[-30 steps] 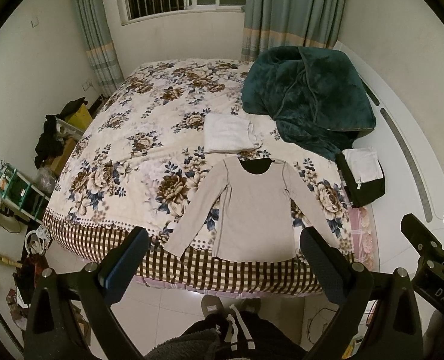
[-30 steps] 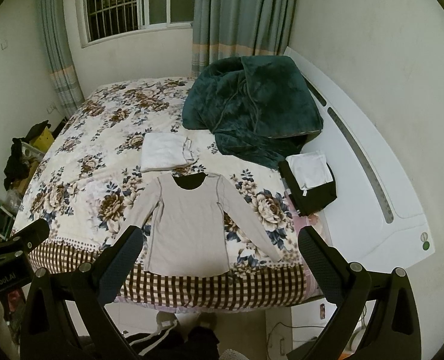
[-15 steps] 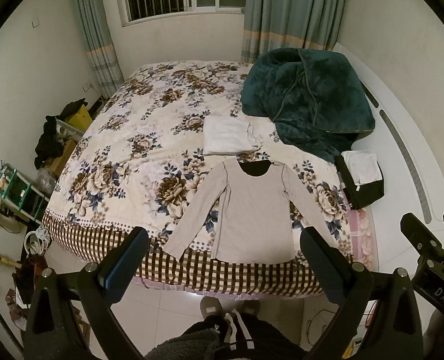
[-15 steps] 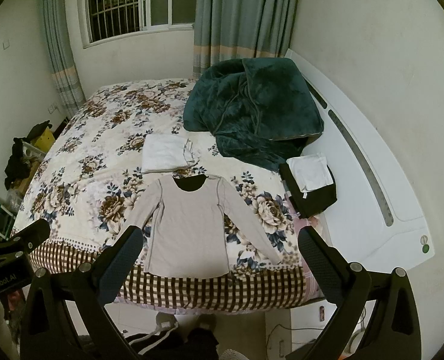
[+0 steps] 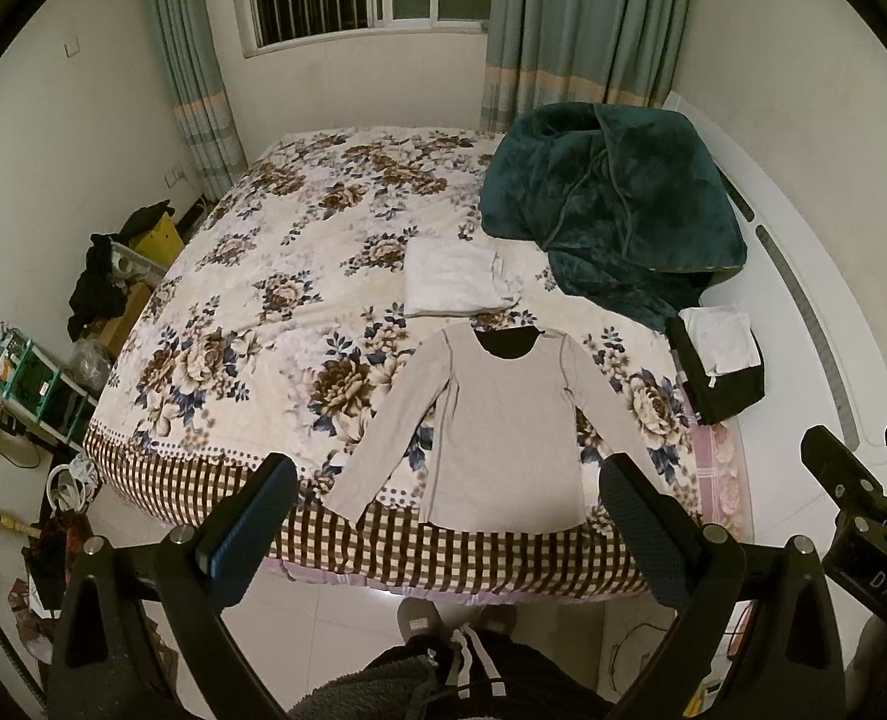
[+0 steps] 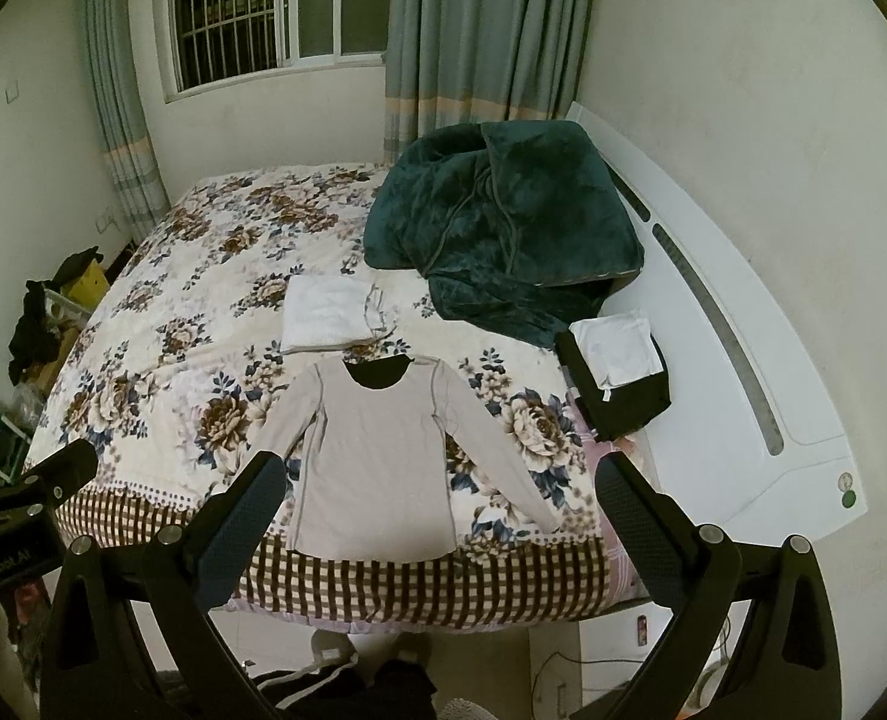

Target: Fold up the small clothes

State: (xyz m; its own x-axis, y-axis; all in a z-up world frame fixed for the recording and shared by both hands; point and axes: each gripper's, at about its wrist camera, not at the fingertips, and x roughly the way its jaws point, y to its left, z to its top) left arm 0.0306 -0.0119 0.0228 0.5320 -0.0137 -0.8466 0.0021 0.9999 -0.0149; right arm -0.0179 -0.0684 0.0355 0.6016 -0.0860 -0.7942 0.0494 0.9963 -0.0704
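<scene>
Left wrist view: beige shirt (image 5: 503,426) lies flat on the bed (image 5: 299,276); both grippers' fingers (image 5: 251,531) spread wide, empty.

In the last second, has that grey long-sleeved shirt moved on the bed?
No. The grey shirt lies flat with its collar just below the folded white cloth, as before.

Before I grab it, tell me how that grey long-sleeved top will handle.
The grey top lies flat and thin, so it is probably light and floppy. Its spread sleeves would likely dangle when lifted. A push would probably bunch it on the floral bedspread.
</scene>
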